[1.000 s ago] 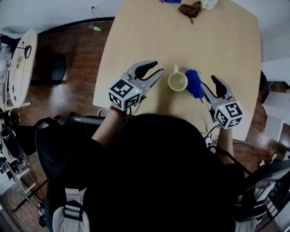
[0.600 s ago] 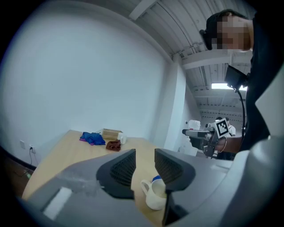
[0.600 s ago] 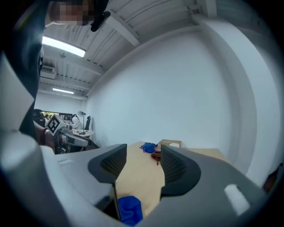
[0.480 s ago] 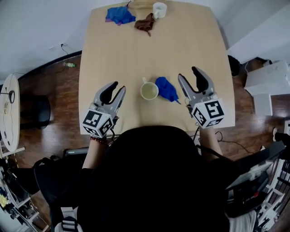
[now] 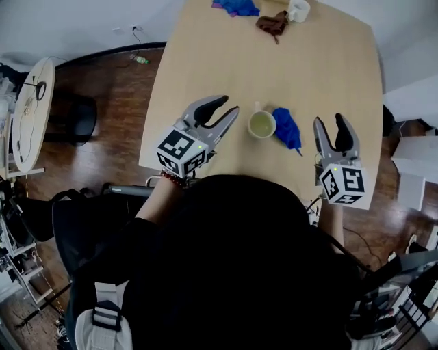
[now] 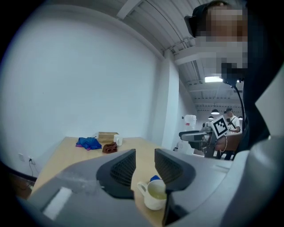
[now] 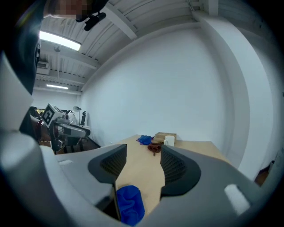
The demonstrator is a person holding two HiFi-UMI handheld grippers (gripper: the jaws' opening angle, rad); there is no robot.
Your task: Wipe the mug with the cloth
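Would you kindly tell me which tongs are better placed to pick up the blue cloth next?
The right tongs: open and empty, with the blue cloth lying just before them. The left tongs face the mug instead.

1. Head view: mid part of desk near edge hidden under person.
2. Desk far edge: 2nd blue cloth & white cup cut off by pic top.
3. Left gripper view: cloth mostly hidden behind mug; mug's right side behind a jaw.
4. Right gripper view: cloth's bottom cut by pic edge, left side behind a jaw.
5. Box at far edge: too small to tell what it is.
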